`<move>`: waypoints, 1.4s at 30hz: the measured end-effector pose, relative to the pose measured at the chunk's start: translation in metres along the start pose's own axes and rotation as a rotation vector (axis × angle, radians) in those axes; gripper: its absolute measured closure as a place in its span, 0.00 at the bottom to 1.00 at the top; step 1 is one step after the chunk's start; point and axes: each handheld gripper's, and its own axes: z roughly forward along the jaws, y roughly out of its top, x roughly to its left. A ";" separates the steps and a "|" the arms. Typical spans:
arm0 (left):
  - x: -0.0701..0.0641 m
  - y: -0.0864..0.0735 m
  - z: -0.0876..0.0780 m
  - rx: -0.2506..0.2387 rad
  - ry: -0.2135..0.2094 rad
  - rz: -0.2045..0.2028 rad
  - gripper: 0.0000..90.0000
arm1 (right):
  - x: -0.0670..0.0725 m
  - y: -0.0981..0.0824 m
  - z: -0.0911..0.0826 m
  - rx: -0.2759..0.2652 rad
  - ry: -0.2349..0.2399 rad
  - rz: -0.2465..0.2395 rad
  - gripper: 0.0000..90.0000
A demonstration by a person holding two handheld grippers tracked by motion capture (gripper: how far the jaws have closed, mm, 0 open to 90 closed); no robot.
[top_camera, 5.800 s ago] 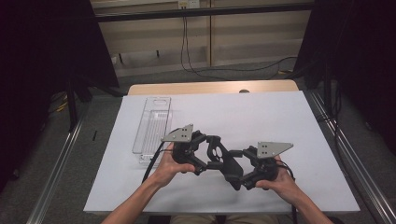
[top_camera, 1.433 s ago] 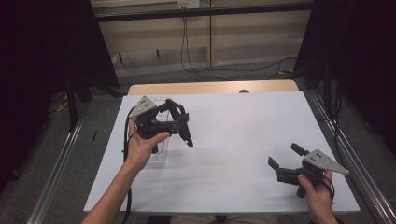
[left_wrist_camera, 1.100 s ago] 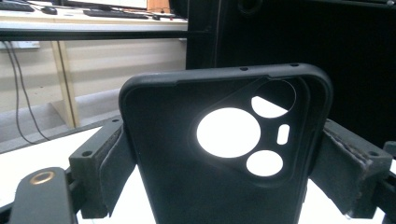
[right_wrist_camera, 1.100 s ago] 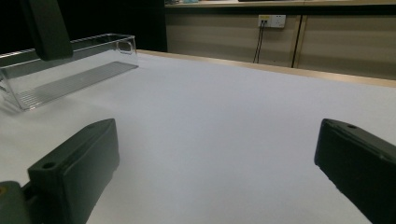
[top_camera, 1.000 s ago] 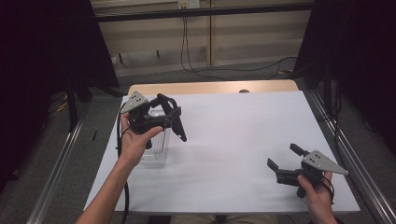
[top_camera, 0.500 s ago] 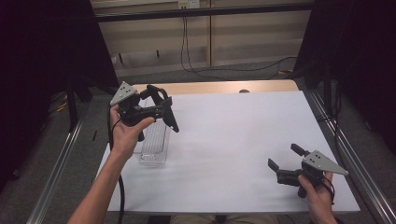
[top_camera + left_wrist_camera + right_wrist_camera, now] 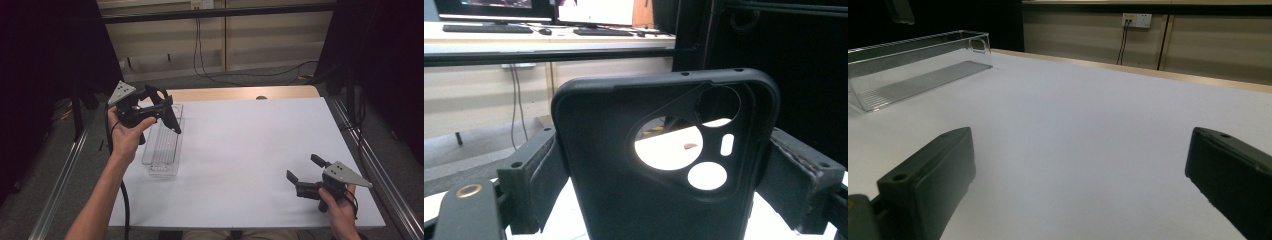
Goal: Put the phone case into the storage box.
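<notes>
My left gripper (image 7: 161, 106) is held up above the far end of a clear plastic tray (image 7: 162, 147) at the table's left, and it is shut on a black phone case (image 7: 659, 165). The case stands upright between the two jaws, its inner side toward the camera, with round and oval camera cut-outs near its top. In the high view the phone case (image 7: 169, 119) hangs as a dark slab over the tray. My right gripper (image 7: 306, 174) rests low at the near right of the table, open, with nothing between its jaws.
The white table top (image 7: 250, 145) spreads between the two hands. A wooden strip (image 7: 240, 93) borders its far edge, and metal rails (image 7: 372, 175) run along both sides. The clear tray (image 7: 913, 75) lies far left in the right gripper view.
My left hand has carried the phone case up and to the far left, from the table's middle to above the tray. The right gripper has come to rest at the near right.
</notes>
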 end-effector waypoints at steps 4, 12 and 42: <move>0.007 -0.002 0.002 -0.001 0.023 0.009 0.15 | 0.000 0.000 0.000 -0.008 0.002 -0.003 0.00; 0.017 -0.006 0.012 -0.001 0.059 0.023 0.15 | 0.001 -0.001 0.000 -0.003 0.010 -0.008 0.00; 0.043 -0.021 0.049 0.033 0.128 0.017 0.15 | 0.001 -0.001 0.000 -0.005 0.016 -0.018 0.00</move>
